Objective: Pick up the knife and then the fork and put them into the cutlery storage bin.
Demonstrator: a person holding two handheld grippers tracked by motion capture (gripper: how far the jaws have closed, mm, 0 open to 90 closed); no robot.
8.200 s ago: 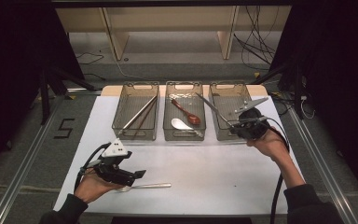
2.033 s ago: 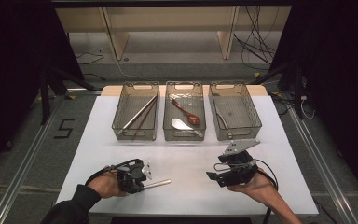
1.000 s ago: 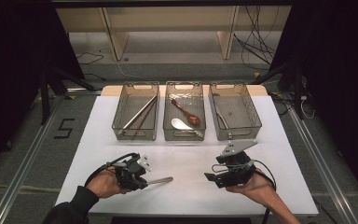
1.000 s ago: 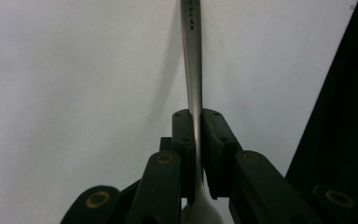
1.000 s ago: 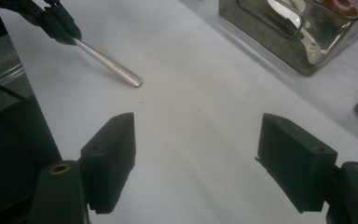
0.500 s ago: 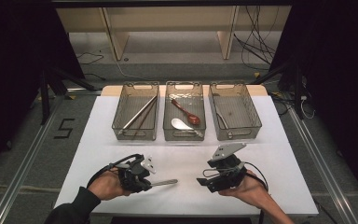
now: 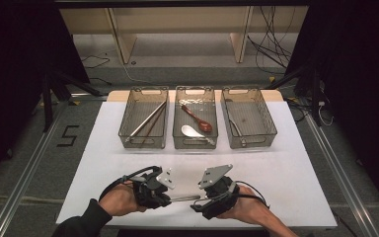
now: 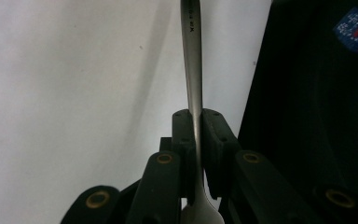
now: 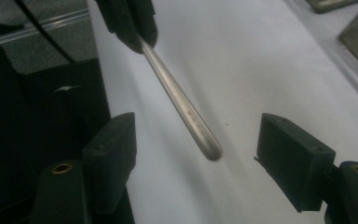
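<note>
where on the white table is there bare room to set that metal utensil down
The white table is bare in a wide band between the three clear plastic bins and the grippers, and along its left and right edges. It is crowded at the near edge, where the left gripper clamps the silver metal utensil and the open right gripper closes in.

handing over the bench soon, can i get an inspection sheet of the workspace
surface: white table, bare in front of the bins
job's things: metal utensil clamped near its bowl end, handle sticking out between the right gripper's jaws
clutter: three clear bins; left holds chopsticks, middle a red spoon and a white spoon, right a thin utensil
grippers: left gripper shut on the utensil; right gripper open, not touching it
cables: black cables on the floor behind
surroundings: wooden shelf legs, dark curtains
</note>
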